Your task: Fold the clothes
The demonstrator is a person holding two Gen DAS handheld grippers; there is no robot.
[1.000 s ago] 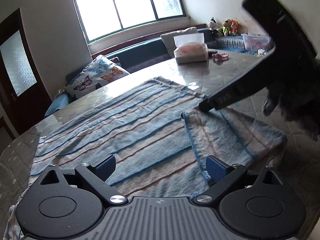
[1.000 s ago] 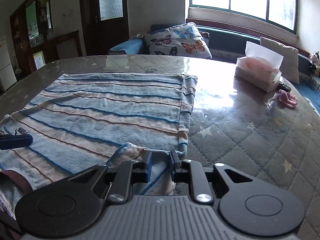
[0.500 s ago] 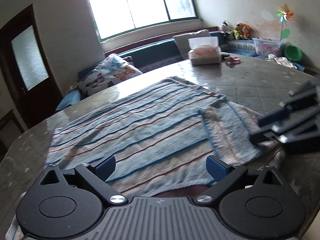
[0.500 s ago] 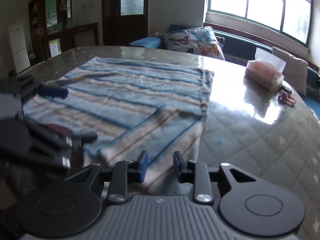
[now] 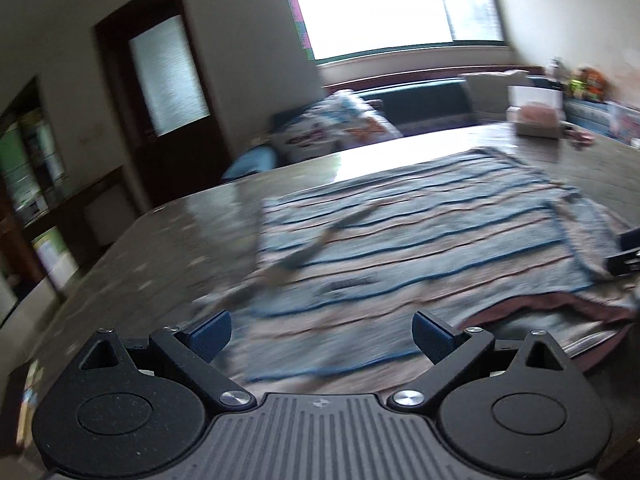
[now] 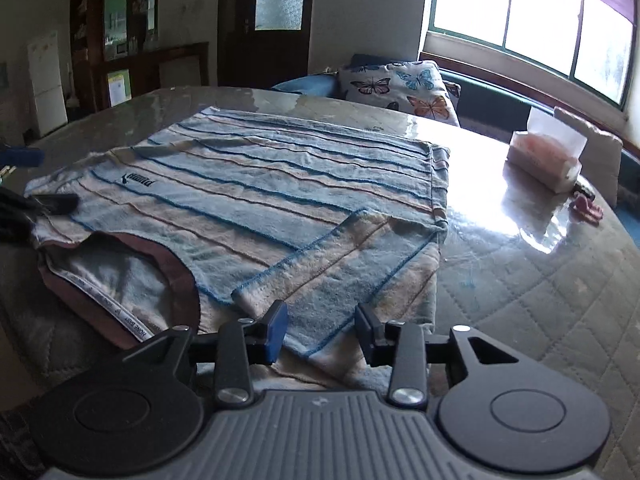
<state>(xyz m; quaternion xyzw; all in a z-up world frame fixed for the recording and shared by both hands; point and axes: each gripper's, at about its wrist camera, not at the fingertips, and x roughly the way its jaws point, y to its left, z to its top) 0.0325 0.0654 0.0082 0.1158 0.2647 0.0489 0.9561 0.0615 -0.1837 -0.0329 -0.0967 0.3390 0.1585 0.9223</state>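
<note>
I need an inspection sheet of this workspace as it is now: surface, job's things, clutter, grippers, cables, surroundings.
Surface: round table with a quilted star-pattern cover under a glossy clear layer; window glare on it.
Job's things: striped shirt lying flat, brown collar toward the camera, one sleeve folded over the body.
Clutter: tissue box and a small pink item at the far edge of the table.
Grippers: left gripper open above the shirt, view blurred; right gripper open, holding nothing, over the folded sleeve.
Cables: nothing seen.
Surroundings: butterfly cushion on a bench, window, dark door, white fridge.
</note>
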